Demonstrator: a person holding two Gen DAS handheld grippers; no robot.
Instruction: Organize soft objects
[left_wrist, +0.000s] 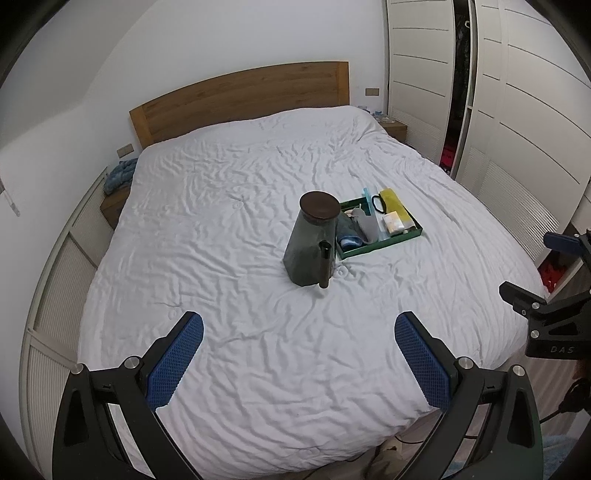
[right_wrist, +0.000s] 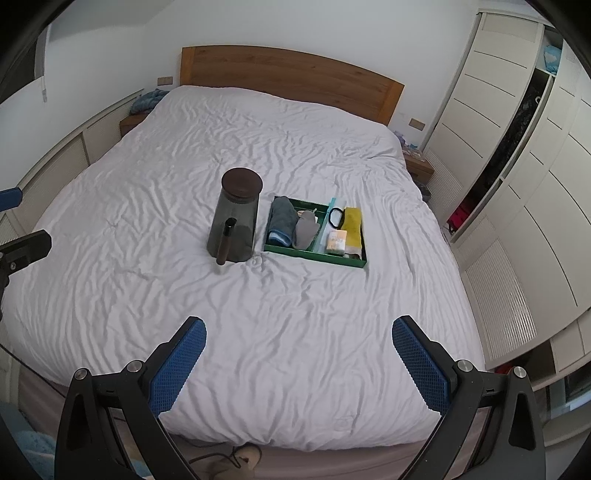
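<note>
A green tray (right_wrist: 314, 255) (left_wrist: 413, 236) sits mid-bed on the white duvet (right_wrist: 258, 314). It holds a folded blue-grey towel (right_wrist: 282, 219) (left_wrist: 347, 230), a grey cloth (right_wrist: 306, 230) (left_wrist: 365, 225), a yellow cloth (right_wrist: 352, 225) (left_wrist: 395, 201), a small pale packet (right_wrist: 338, 240) (left_wrist: 392, 222) and a black loop (right_wrist: 335, 217). A dark smoky pitcher (right_wrist: 234, 218) (left_wrist: 312, 243) with a brown lid stands just left of the tray. My left gripper (left_wrist: 298, 325) and right gripper (right_wrist: 298, 330) are open and empty, above the bed's foot, well short of the tray.
A wooden headboard (right_wrist: 295, 81) backs the bed. White wardrobes (right_wrist: 517, 184) line the right side, a low white cabinet (left_wrist: 62, 295) the left. Nightstands (right_wrist: 417, 162) flank the bed; a blue fabric heap (left_wrist: 118, 173) lies on the left one. Shoes (right_wrist: 240, 461) lie on the floor.
</note>
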